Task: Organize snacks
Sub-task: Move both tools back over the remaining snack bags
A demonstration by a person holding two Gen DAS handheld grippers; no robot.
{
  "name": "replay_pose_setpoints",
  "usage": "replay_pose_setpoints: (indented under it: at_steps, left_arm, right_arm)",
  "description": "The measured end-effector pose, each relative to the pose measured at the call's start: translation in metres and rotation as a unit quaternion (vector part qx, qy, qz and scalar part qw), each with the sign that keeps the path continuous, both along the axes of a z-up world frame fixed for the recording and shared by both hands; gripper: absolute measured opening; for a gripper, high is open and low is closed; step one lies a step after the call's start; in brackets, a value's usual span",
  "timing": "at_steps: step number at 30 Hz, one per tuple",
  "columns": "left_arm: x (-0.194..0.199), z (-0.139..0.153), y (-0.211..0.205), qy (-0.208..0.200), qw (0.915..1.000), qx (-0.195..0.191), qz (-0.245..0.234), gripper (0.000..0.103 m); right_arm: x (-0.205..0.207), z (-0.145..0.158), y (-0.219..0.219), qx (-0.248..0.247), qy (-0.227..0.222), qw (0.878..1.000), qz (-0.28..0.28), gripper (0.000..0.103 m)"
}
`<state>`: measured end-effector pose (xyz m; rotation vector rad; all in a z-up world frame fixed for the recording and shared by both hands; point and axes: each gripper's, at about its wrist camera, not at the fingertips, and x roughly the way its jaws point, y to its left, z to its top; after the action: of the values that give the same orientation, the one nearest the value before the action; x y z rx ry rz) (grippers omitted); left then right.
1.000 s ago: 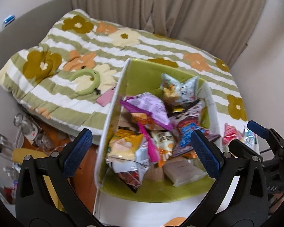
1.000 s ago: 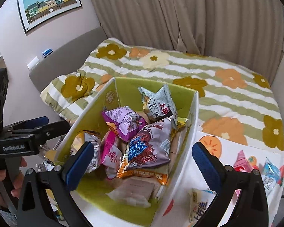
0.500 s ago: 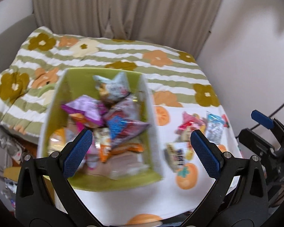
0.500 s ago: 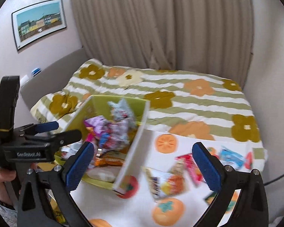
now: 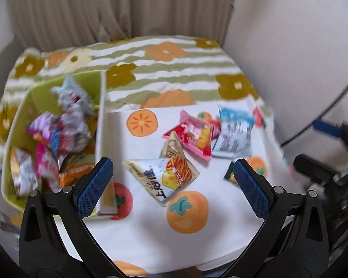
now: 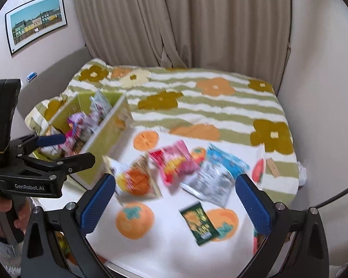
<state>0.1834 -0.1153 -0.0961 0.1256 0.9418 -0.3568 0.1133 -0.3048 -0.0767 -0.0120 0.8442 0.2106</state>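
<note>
A green box (image 5: 18, 113) full of snack packets stands at the left on a white cloth with orange fruit prints (image 5: 185, 231); it also shows in the right wrist view (image 6: 99, 159). Loose packets lie on the cloth: a white cheese-stick packet (image 5: 164, 178), a pink one (image 5: 192, 136), a blue-and-white one (image 5: 234, 134) and a dark green one (image 6: 199, 224). My left gripper (image 5: 174, 183) is open and empty above the cheese-stick packet. My right gripper (image 6: 174, 199) is open and empty above the loose packets.
A green striped flowered blanket (image 6: 197, 97) covers the bed behind the cloth. Beige curtains (image 6: 178, 23) hang at the back and a wall (image 5: 301, 46) stands at the right. A framed picture (image 6: 37, 20) hangs at the left.
Both grippers have swung right, away from above the green box to above the loose packets on the cloth. Both stay open and empty.
</note>
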Motion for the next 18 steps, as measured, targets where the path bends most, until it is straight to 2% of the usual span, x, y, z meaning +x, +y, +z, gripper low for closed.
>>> replay_pose_setpoints:
  at_steps: [3,6,9,11,14,18]
  left_arm:
    - [0.001,-0.023,-0.025,-0.004,0.9959,0.08,-0.041,0.103]
    - [0.006,-0.052,-0.04,0.012,0.9874,0.138,-0.075,0.103]
    - [0.013,-0.077,-0.047,0.026,0.9785,0.18,-0.097,0.103]
    - [0.018,-0.094,-0.053,0.032,0.9694,0.217,-0.111,0.103]
    - [0.023,-0.119,-0.063,0.036,0.9511,0.276,-0.134,0.103]
    - [0.03,-0.142,-0.073,0.047,0.9313,0.324,-0.16,0.103]
  right_arm:
    - [0.001,-0.021,-0.018,0.003,0.023,1.0,0.008,0.103]
    - [0.001,-0.045,-0.03,-0.007,0.042,0.999,0.017,0.103]
    - [0.006,-0.072,-0.036,-0.003,0.065,0.998,0.026,0.103]
    - [0.01,-0.09,-0.037,0.0,0.081,0.996,0.033,0.103]
    - [0.014,-0.113,-0.036,-0.008,0.097,0.994,0.046,0.103]
    - [0.018,-0.137,-0.036,-0.015,0.116,0.991,0.059,0.103]
